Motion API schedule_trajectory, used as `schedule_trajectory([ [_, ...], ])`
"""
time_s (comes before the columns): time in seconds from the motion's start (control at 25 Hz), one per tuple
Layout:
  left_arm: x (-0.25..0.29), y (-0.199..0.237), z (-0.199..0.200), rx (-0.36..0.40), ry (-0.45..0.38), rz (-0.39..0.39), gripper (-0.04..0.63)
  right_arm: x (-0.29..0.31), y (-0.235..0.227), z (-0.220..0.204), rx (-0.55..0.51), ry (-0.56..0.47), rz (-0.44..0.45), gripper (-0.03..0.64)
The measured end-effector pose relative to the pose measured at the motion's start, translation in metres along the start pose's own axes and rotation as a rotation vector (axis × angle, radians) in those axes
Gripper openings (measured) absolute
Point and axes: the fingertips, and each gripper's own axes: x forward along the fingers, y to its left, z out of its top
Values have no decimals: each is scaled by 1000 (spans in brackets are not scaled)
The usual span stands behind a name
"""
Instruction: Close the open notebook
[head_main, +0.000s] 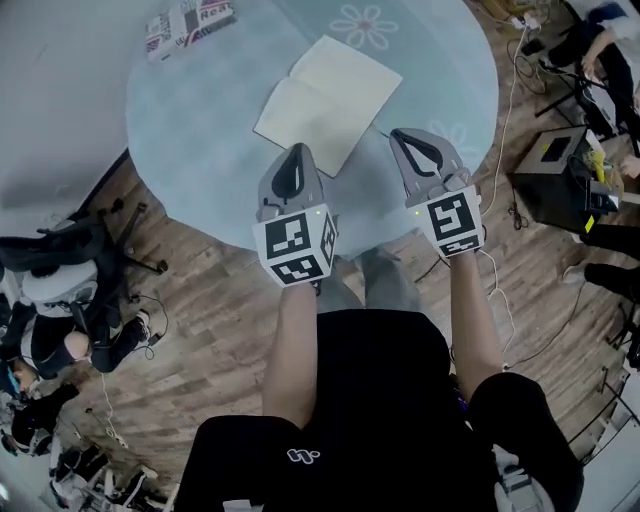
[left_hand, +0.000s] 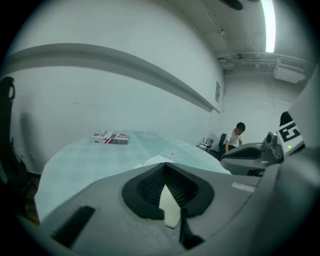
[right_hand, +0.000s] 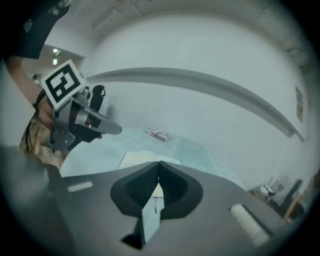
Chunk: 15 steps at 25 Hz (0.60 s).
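Pale blue cloth covered the round table (head_main: 200, 130), and the open notebook (head_main: 328, 100) with blank cream pages lay flat on it, set at a slant, one corner towards the table's near rim. The grey left gripper (head_main: 297, 150) hung at the notebook's near edge, jaws closed together with nothing between them; contact with the paper could not be told. The grey right gripper (head_main: 398, 135) hung just beside the notebook's right edge, jaws likewise together and empty. A flat patterned box (head_main: 190, 22) sat well beyond the notebook, by the far rim. Bare cloth surrounded the notebook's other edges.
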Motion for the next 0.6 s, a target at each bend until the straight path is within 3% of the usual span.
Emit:
schedule_trajectory([
  [0.08,-3,6,-6,-19,1,37,5,14,10,-12,-123,41,76,15],
  [0.16,-6,13,-13,-34,6,73,3,28,21,-25,-229,76,151,110],
  [0.24,-10,17,-19,-42,11,100,5,39,29,-39,-352,115,207,123],
  [0.36,-14,22,-27,-51,18,127,3,53,39,-64,-626,182,264,203],
  [0.48,-17,29,-32,-65,21,153,5,65,47,-82,-853,211,306,218],
  [0.6,-20,36,-36,-79,21,177,3,79,50,-90,-970,215,320,219],
])
